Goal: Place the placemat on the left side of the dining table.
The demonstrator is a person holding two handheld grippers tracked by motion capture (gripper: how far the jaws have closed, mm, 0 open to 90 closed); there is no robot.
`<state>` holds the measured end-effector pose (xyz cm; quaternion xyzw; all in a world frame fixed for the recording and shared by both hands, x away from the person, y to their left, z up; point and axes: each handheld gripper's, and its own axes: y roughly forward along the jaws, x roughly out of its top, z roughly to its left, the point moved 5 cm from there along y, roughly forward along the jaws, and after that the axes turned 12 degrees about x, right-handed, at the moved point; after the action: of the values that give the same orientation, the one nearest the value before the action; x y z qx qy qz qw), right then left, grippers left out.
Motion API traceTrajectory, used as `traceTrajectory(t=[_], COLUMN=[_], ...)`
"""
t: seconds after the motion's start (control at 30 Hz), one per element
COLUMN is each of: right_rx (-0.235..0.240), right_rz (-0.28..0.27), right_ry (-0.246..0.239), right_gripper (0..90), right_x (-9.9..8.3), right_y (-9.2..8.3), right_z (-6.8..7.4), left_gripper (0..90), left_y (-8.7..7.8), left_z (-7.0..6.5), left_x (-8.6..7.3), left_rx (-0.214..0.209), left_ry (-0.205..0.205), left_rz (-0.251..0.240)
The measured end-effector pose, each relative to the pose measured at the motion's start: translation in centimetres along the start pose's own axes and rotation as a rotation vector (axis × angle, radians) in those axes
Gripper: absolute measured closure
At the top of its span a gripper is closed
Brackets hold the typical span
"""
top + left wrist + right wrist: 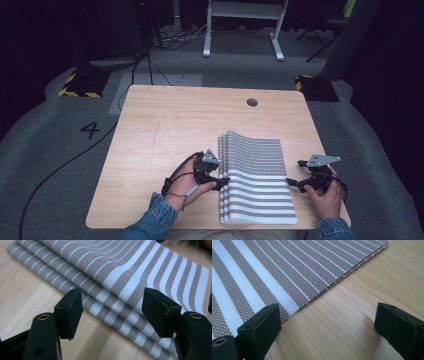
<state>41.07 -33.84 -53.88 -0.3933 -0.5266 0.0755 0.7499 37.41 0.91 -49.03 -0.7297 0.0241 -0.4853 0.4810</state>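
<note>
Now both claws gape wide, the left claw [223,180] and right claw [292,183] flanking the striped mats [257,180], gripping nothing

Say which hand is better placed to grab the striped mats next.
Left. The left gripper has open fingers astride the staggered edges of the striped mats. The right gripper is also open, mostly over bare table beside the flush edge.

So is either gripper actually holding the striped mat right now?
No. Both the left gripper and right gripper are open beside the striped mat; nothing is held.
</note>
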Motion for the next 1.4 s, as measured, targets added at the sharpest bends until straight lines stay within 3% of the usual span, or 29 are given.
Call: traceTrajectory(t=[0.07, 0.1, 0.23, 0.4, 0.47, 0.6, 0.7, 0.77, 0.87, 1.0, 1.03, 1.13, 1.23, 1.37, 1.4], right_rx=[-0.004, -0.006, -0.009, -0.006, -0.008, -0.008, -0.007, -0.007, -0.007, -0.007, -0.007, -0.006, -0.006, -0.006, -0.006], right_rz=[0.001, 0.0, 0.001, 0.003, 0.003, 0.003, 0.003, 0.003, 0.003, 0.003, 0.001, 0.001, 0.001, 0.001, 0.001], right_ry=[0.002, 0.004, 0.004, 0.005, 0.007, 0.005, 0.004, 0.004, 0.004, 0.004, 0.005, 0.005, 0.005, 0.006, 0.005], right_gripper=[6.5, 6.2, 5.7, 5.2, 5.2, 5.2, 5.1, 5.1, 5.1, 5.1, 5.1, 5.1, 5.1, 5.1, 5.1], right_x=[0.0, 0.0, 0.1, 0.1, 0.1, 0.1, 0.2, 0.2, 0.2, 0.2, 0.2, 0.2, 0.2, 0.2, 0.2], right_y=[0.0, 0.1, 0.1, 0.2, 0.2, 0.2, 0.2, 0.2, 0.2, 0.2, 0.2, 0.2, 0.2, 0.2, 0.2], right_z=[0.0, 0.0, 0.0, 0.0, 0.0, 0.0, 0.0, 0.0, 0.0, 0.0, 0.0, 0.0, 0.0, 0.0, 0.0], left_gripper=[33.6, 33.6, 32.1, 29.4, 28.1, 28.7, 28.1, 27.2, 27.1, 32.7, 35.4, 39.9, 44.9, 59.0, 62.4], left_y=[0.4, 1.1, 2.3, 2.8, 3.2, 2.7, 2.9, 3.3, 4.6, 4.9, 5.0, 5.5, 5.6, 5.6, 5.6], left_z=[-0.1, -0.1, -0.1, -0.6, -0.6, -1.0, -1.5, -1.9, -1.8, -2.1, -2.4, -3.3, -3.7, -3.9, -3.8], left_x=[0.2, 0.3, 0.6, 0.7, 0.8, 1.1, 1.4, 1.3, 0.7, 0.9, 0.9, 1.1, 1.3, 1.4, 1.5], left_rx=[-0.005, -0.003, -0.058, -0.044, -0.053, -0.03, -0.04, -0.075, -0.067, -0.081, -0.057, -0.095, -0.058, -0.039, -0.037], left_ry=[-0.002, 0.009, -0.032, -0.02, -0.052, -0.008, 0.039, 0.025, 0.003, 0.007, 0.012, -0.01, 0.021, 0.011, 0.032], left_rz=[0.004, 0.033, 0.054, 0.079, 0.114, 0.081, 0.046, 0.05, 0.094, 0.075, 0.096, 0.1, 0.113, 0.121, 0.109])
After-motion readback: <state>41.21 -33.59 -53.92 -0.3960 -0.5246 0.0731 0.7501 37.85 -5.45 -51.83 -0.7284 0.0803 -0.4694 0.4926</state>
